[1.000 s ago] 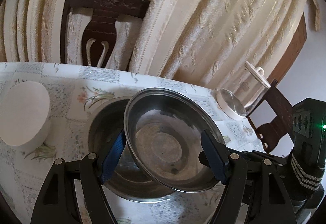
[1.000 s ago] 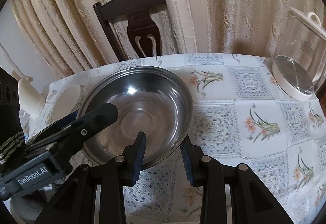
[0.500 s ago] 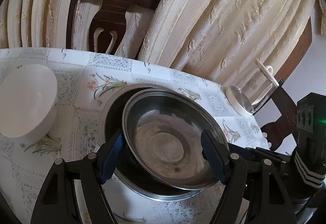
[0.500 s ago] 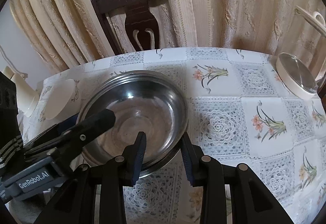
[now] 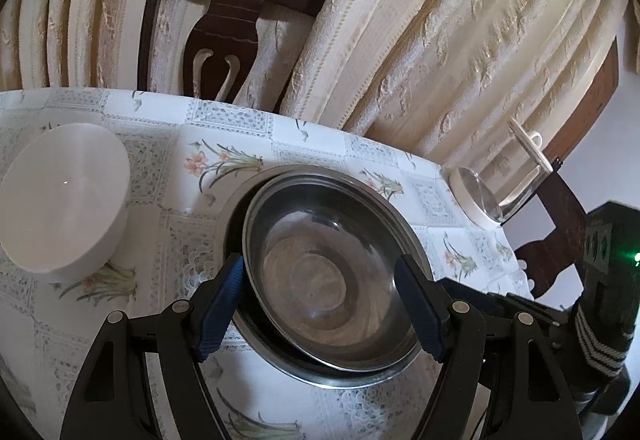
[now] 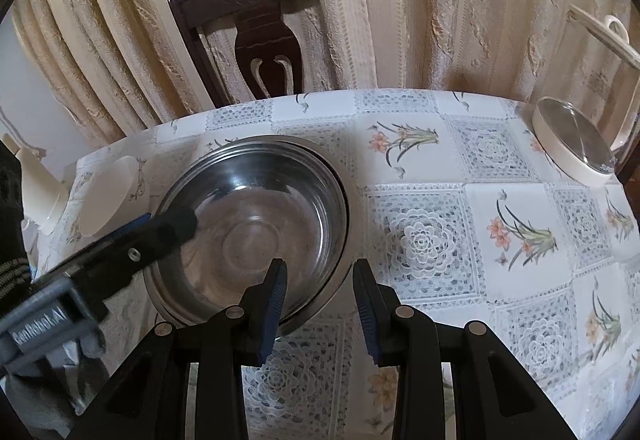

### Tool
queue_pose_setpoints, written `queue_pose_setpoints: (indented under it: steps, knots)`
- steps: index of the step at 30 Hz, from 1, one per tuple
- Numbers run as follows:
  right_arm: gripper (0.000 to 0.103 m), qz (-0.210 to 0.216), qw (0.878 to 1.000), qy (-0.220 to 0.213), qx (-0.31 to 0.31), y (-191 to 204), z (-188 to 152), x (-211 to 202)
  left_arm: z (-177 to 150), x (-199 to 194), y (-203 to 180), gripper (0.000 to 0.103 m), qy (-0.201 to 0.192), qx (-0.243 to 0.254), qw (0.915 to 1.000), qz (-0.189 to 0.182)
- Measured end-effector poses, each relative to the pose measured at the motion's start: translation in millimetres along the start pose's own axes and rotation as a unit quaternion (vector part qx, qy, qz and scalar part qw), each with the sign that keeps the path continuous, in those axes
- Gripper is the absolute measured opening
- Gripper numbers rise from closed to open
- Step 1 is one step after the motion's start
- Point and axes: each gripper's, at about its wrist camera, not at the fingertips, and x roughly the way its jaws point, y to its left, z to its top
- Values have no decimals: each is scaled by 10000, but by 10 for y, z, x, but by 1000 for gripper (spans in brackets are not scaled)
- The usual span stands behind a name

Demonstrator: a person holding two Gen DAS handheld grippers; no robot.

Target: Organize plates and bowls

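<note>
Near the middle of the frame, the small metal bowl (image 5: 320, 272) now sits inside the big bowl (image 5: 236, 216) on the tabletop (image 6: 460, 200). Right hand-held gripper (image 6: 320, 304) has spread apart and let go; left hand-held gripper (image 5: 320, 308) stays apart. Stacking looks done.

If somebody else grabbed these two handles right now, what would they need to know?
Left tool: open, fingers on either side of the smaller steel bowl, which sits nested in the larger steel bowl; whether it is fully released is unclear.
Right tool: open, empty, at the bowls' near rim.
White bowl stands alone on the tablecloth, to the left.
Done: steel bowls stacked.
Left: probably back the left tool off, then deal with the white bowl.
</note>
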Motion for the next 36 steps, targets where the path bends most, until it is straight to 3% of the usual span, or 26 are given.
queue_pose_setpoints:
  steps: [15, 25, 31, 36]
  knots:
    - [37, -127, 9997, -34, 199, -41, -37, -86, 109, -138, 113, 77, -110, -211, 9997, -51]
    - [39, -96, 9992, -213, 324, 103, 24, -192, 298, -452, 380, 77, -572, -503, 9971, 30]
    - [39, 69, 9989, -276, 383, 267, 60, -229, 447, -667, 665, 77, -910, -758, 9927, 249]
    - [39, 309, 9984, -301, 358, 476, 101, -222, 525, -780, 873, 77, -1133, -703, 9883, 742]
